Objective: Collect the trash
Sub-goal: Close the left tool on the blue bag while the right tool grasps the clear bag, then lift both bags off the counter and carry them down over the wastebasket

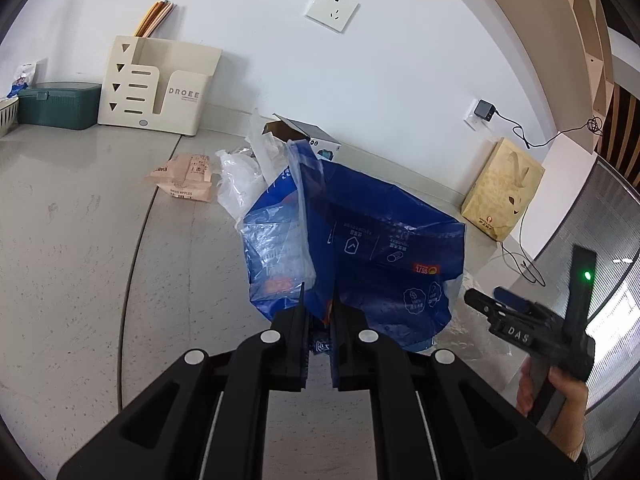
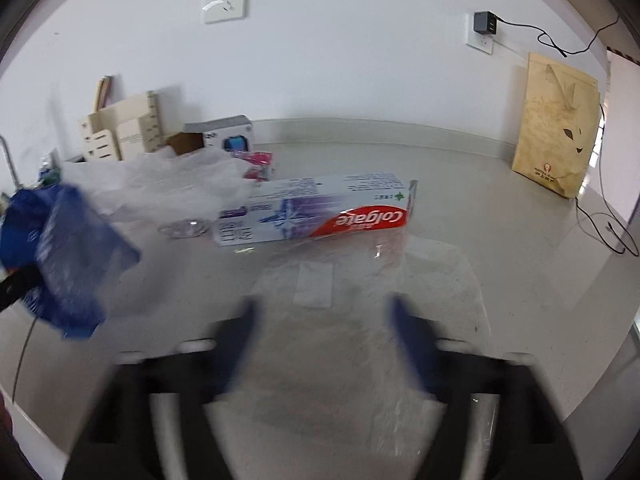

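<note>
My left gripper (image 1: pixel 319 300) is shut on a blue plastic bag (image 1: pixel 372 240) and holds it up over the counter. The same bag shows at the left of the right wrist view (image 2: pixel 68 248). My right gripper (image 2: pixel 320 312) is open and empty, blurred, above a flat clear plastic sheet (image 2: pixel 368 304). It shows at the right of the left wrist view (image 1: pixel 486 306). A Colgate toothpaste box (image 2: pixel 316 212) lies just beyond the sheet. A crumpled clear plastic wrap (image 2: pixel 168 184) lies left of the box. A pink dried-apple packet (image 1: pixel 186 178) lies on the counter to the left.
A small open carton (image 2: pixel 224 136) and a pink packet (image 2: pixel 260 166) lie behind the wrap. A cream file holder (image 1: pixel 160 84) and a green box (image 1: pixel 60 104) stand against the wall. A tan paper bag (image 2: pixel 556 120) leans at the right, with a charger cable (image 2: pixel 604 220).
</note>
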A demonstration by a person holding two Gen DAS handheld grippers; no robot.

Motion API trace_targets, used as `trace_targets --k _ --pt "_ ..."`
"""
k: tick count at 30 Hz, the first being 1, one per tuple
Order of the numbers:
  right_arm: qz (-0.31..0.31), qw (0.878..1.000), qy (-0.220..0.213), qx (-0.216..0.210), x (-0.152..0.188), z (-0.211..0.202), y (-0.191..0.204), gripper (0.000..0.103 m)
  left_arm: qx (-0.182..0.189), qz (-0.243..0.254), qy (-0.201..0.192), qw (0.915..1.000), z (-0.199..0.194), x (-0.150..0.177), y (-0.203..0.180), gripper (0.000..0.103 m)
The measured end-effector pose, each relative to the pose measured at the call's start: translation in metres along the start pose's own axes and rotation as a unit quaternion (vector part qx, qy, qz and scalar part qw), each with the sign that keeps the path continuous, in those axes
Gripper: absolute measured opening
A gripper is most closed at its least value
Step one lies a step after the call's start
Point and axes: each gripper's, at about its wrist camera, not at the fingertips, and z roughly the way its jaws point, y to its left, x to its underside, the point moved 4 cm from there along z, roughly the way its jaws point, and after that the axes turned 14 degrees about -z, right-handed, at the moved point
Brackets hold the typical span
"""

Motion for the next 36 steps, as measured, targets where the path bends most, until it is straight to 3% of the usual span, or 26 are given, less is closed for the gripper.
trace_targets --k 6,13,15,17,18,20,22,29,36 --pt "0.007 0.999 0.042 0.030 0.020 0.009 -0.009 0.085 0.005 -0.009 0.002 0.9999 0.002 -0.001 0.008 0.009" --pt "0.033 0.997 0.071 0.012 0.053 0.018 -0.015 0.082 0.014 -0.011 0.003 0.9998 0.000 0.001 0.008 0.009" --pt "0.044 0.996 0.073 -0.002 0.055 0.018 -0.015 0.073 0.014 -0.012 0.002 0.9998 -0.002 0.001 0.009 0.009" --pt "0.046 0.996 0.079 -0.001 0.053 0.016 -0.014 0.049 0.012 -0.015 -0.001 0.9998 -0.004 0.000 0.010 0.009" --pt "0.051 0.995 0.083 -0.004 0.053 0.016 -0.015 0.045 0.013 -0.015 -0.001 0.9998 -0.005 0.001 0.009 0.009" --pt "0.053 0.994 0.090 -0.001 0.053 0.015 -0.018 0.021 0.015 -0.016 0.000 0.9998 -0.007 0.002 0.009 0.009" --pt "0.063 0.993 0.097 -0.009 0.055 0.015 -0.026 0.007 0.018 -0.015 0.002 0.9997 -0.007 0.003 0.007 0.009" --pt "0.089 0.990 0.087 -0.066 0.067 0.006 -0.037 0.005 0.026 -0.016 0.004 0.9995 -0.010 0.006 0.008 0.009" --pt "0.079 0.993 0.066 -0.065 0.078 -0.019 -0.028 0.005 0.031 -0.009 0.000 0.9995 -0.018 0.007 0.004 0.009"
